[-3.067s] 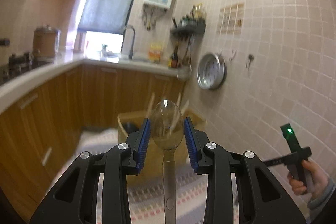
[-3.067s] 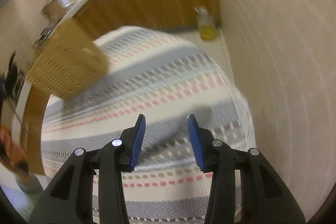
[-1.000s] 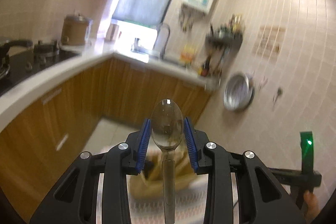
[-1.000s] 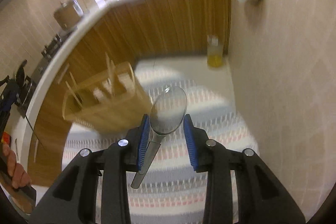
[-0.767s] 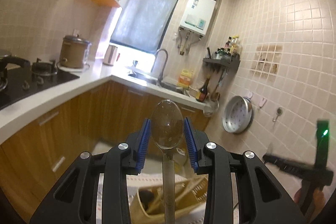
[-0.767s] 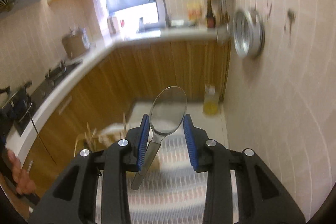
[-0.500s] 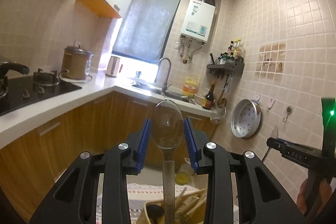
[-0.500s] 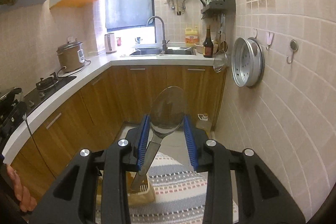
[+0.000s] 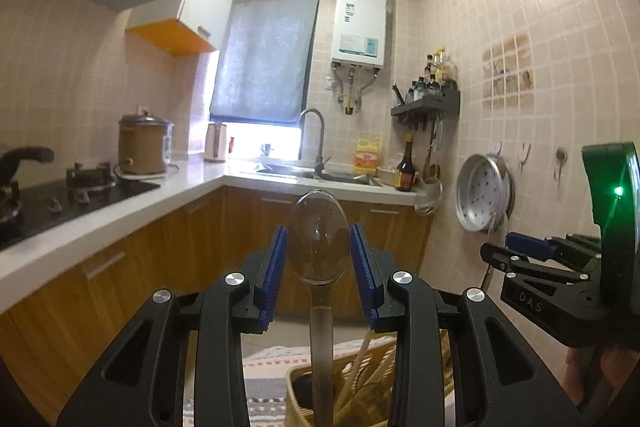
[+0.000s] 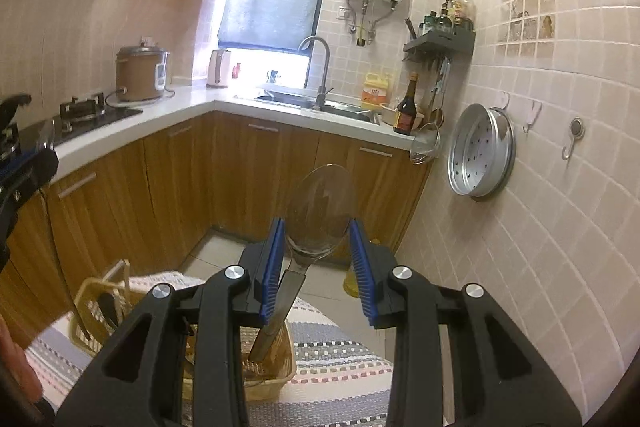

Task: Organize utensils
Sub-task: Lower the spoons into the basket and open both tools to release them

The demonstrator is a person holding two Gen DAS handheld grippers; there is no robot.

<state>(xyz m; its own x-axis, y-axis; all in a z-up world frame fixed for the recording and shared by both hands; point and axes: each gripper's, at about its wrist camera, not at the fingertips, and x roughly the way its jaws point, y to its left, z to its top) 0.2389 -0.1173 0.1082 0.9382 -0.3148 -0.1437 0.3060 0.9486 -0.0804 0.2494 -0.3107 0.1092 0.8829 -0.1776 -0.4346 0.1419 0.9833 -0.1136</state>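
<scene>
My left gripper [image 9: 319, 247] is shut on a clear plastic spoon [image 9: 319, 243], bowl up between the blue pads, handle running straight down. My right gripper [image 10: 318, 241] is shut on a second clear spoon [image 10: 320, 207], bowl up, its handle slanting down to the left. Both are raised high above the floor. A woven utensil basket [image 10: 276, 375] holding wooden chopsticks and a dark utensil sits on a striped mat below; it also shows in the left wrist view [image 9: 360, 383]. The right gripper appears at the right edge of the left wrist view [image 9: 520, 259].
An L-shaped white counter [image 9: 132, 211] on wooden cabinets runs left and across the back, with a stove, rice cooker [image 9: 142, 147], kettle and sink. A tiled wall [image 10: 560, 187] on the right carries a round steamer tray [image 10: 480, 153], hooks and a spice shelf.
Both grippers have risen and tilted up, so the view swings from the basket and mat to the whole kitchen. The right gripper, empty three seconds ago, has held a spoon for the last second.
</scene>
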